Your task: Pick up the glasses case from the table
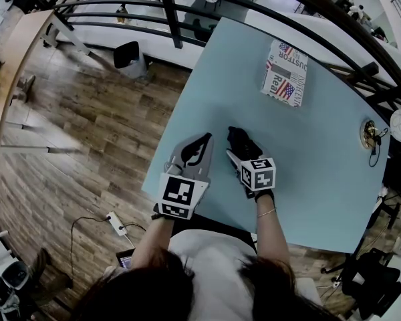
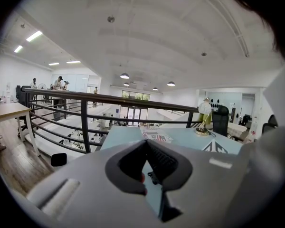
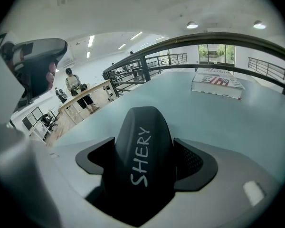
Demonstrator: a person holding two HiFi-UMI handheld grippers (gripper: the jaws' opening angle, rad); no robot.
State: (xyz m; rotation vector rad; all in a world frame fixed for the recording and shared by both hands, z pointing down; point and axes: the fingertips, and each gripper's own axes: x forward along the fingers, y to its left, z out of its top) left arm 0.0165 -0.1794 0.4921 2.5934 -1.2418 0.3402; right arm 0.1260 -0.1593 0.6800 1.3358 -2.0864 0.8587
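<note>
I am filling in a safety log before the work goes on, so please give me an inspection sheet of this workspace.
Surface: light blue table top, no spill seen.
Job's things: black hard glasses case lettered SHERY, clamped in the right gripper; lifted or not, cannot tell.
Clutter: flat box printed with flags and newsprint on the far side; gold lamp base at the right edge.
Grippers: right gripper shut on the case; left gripper shut, empty.
Cables: black cord by the lamp base; white power strip on the floor.
Surroundings: black metal railing, wooden floor.
</note>
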